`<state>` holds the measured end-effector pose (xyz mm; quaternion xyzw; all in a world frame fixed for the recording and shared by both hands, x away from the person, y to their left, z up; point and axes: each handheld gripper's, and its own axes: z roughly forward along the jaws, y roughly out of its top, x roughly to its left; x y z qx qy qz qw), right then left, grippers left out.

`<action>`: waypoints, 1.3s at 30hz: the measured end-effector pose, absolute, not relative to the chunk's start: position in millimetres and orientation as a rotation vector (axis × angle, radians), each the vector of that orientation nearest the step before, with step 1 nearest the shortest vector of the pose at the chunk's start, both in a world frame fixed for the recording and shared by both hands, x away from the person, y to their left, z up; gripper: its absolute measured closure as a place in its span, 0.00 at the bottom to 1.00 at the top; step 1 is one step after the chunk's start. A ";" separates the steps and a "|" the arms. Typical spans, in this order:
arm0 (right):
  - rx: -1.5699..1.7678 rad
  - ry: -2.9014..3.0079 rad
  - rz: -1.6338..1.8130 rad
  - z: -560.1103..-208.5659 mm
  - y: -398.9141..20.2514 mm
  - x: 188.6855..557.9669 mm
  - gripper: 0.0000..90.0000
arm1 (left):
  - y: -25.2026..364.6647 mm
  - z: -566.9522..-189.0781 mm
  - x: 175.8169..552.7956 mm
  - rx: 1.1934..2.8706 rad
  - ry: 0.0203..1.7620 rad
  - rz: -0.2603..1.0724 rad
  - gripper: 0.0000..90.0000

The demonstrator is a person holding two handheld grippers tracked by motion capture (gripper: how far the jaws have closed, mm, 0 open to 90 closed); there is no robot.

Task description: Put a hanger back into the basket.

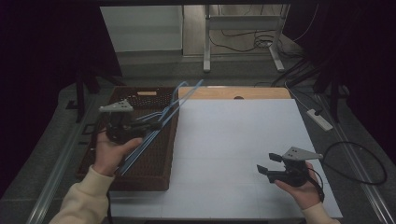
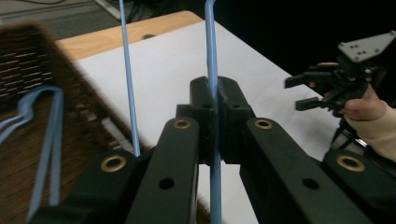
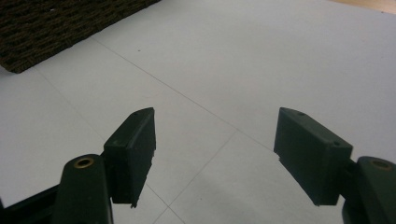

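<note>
Here my left tool (image 2: 212, 100) pinches one thin bar of the blue hanger (image 1: 161, 116): light, springy, slippery, best gripped near its hook. My right tool (image 3: 215, 144) gapes empty.

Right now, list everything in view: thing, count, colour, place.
hanger: one lifted, blue, clamped in the left gripper above the basket; more blue hangers lie in the basket, count unclear
basket: one, dark brown woven, left side of table
table sheet: one, white, covering the table
tabletop edge: wooden, far side
power strip: one, white, floor to the right
left gripper: black, jaws shut on the hanger
right gripper: black, jaws open, over the white sheet
</note>
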<state>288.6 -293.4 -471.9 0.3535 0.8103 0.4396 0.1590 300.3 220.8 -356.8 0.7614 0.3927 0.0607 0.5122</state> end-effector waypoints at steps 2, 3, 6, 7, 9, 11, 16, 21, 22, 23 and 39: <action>1.010 2.316 1.251 -472.3 -293.1 289.2 0.34 | 236.0 -360.3 303.1 1.829 0.971 0.150 0.96; 1.012 2.318 1.250 -472.4 -293.0 289.4 0.34 | 242.4 -362.5 304.5 1.827 0.984 0.155 0.96; 1.010 2.321 1.247 -473.0 -292.2 289.6 0.34 | 258.0 -369.5 308.7 1.837 1.019 0.168 0.96; 1.011 2.322 1.246 -473.2 -291.9 289.5 0.34 | 261.9 -372.0 310.0 1.840 1.027 0.170 0.96; 1.010 2.322 1.243 -473.4 -291.8 289.4 0.34 | 268.9 -376.7 311.9 1.847 1.041 0.170 0.96; 1.012 2.322 1.243 -473.4 -292.1 289.5 0.34 | 273.9 -381.5 313.1 1.854 1.043 0.164 0.96; 1.017 2.324 1.237 -474.2 -292.6 289.9 0.34 | 280.2 -392.7 314.3 1.878 1.067 0.153 0.96; 1.015 2.324 1.237 -474.4 -291.8 289.7 0.34 | 284.7 -405.3 319.6 1.906 1.118 0.136 0.96; 1.015 2.324 1.236 -474.4 -291.7 289.8 0.34 | 285.2 -407.3 320.5 1.908 1.123 0.131 0.96; 1.015 2.324 1.236 -474.4 -291.7 289.8 0.34 | 285.2 -407.3 320.5 1.908 1.123 0.131 0.96; 1.016 2.337 1.224 -476.8 -290.7 290.3 0.34 | 293.8 -442.4 338.7 1.976 1.272 0.075 0.96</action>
